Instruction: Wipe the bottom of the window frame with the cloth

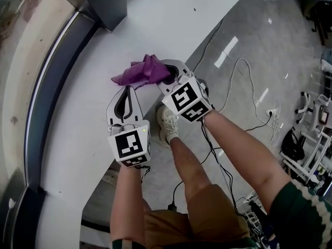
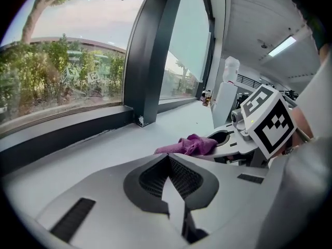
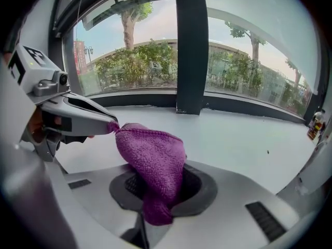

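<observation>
The purple cloth (image 1: 142,70) was bunched over the white sill (image 1: 155,19), near the sill's room-side edge. It was well apart from the dark bottom rail of the window frame (image 1: 40,115), which ran along the sill's far edge under the glass (image 1: 15,61).

The right hand-held gripper (image 1: 168,77) was clenched on the cloth; in its own view the fabric filled the gap between its jaws and hung out toward the camera. The left hand-held gripper (image 1: 127,87) lay just beside it. Its jaws were closed together, and the very tips nipped a gathered corner of the cloth. A dark upright post (image 3: 189,45) stood at the sill's far edge.
</observation>
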The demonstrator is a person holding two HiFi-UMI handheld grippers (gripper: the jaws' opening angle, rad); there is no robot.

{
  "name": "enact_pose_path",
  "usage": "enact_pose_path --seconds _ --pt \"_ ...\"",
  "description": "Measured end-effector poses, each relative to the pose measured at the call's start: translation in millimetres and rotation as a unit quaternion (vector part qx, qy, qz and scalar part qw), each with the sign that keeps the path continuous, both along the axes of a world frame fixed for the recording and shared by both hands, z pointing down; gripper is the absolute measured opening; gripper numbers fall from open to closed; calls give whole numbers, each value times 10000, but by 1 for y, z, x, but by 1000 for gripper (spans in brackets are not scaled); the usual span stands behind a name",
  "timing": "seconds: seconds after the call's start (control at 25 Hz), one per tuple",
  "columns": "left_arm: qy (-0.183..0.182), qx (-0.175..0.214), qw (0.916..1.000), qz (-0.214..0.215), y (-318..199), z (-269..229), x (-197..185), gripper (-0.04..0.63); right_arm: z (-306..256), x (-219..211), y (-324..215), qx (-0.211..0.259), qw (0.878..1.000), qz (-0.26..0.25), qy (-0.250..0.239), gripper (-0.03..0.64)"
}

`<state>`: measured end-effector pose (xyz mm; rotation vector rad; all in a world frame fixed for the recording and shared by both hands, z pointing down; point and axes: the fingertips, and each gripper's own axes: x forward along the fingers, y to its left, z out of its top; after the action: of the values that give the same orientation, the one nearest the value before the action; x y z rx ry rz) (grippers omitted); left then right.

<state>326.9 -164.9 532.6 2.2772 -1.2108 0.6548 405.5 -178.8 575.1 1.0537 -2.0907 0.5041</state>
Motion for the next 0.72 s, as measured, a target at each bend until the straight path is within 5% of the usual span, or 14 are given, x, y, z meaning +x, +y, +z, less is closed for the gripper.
enact_pose_path --seconds 0.72 --pt "120 -152 9998 -87 27 -2 17 9 0 23 48 -157 9992 287 -248 87"
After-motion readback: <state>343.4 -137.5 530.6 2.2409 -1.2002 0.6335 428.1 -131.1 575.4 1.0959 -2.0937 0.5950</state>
